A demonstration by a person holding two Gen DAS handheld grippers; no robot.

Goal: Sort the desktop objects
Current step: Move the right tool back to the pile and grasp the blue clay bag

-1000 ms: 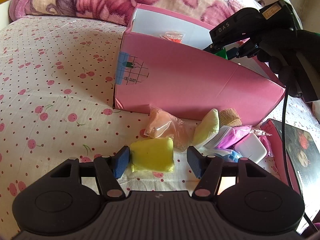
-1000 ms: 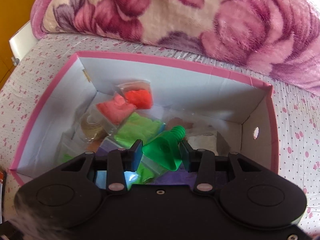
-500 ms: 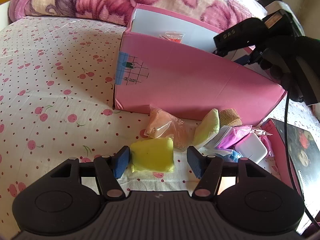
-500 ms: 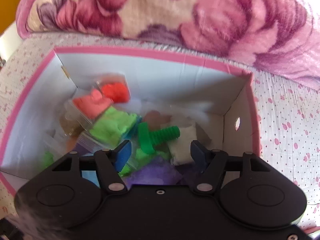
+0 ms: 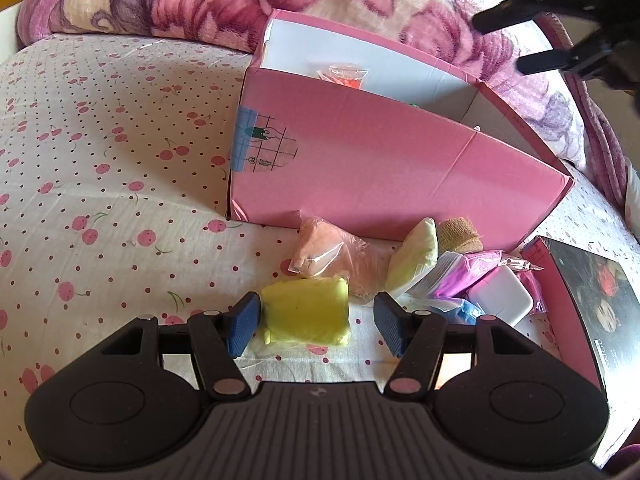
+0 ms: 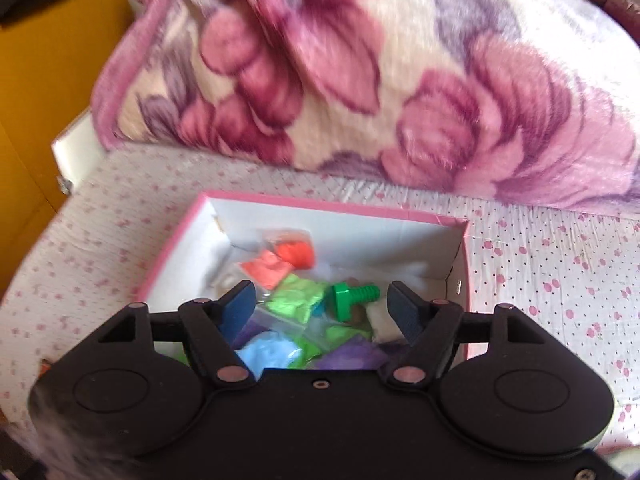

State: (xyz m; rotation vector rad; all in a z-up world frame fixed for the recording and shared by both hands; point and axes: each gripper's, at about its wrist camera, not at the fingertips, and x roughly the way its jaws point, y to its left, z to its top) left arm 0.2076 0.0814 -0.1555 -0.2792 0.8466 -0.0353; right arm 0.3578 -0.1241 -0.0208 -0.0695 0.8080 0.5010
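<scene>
Landmark: pink cardboard box (image 5: 384, 172) on the cherry-print bed sheet (image 5: 100, 168), open at the top, white inside.
Box label: a round clear sticker (image 5: 266, 148) with a grid and small print on the front wall near its left corner; the words are too small to read.
Left hand-held gripper (image 5: 316, 322): jaws wide apart, empty, low over the sheet in front of the box.
Yellow clay bag (image 5: 306, 314): lies on the sheet between the left blue pads, touching neither clearly.
Other loose items: a peach clay bag (image 5: 328, 250), a pale green bag (image 5: 412, 258) and a tan roll (image 5: 458, 234) lie against the box's front wall; a white block (image 5: 500, 298) sits just right of them.
Book (image 5: 588, 300): dark cover, at the box's right front corner; its spine lettering is unreadable.
Right hand-held gripper (image 6: 322, 316): jaws spread, holding nothing, above the box.
Green plastic bolt (image 6: 352, 296): lies inside the box on bagged clay, next to a green clay bag (image 6: 296, 302).
Background: floral blanket (image 6: 360, 72) behind the box.
</scene>
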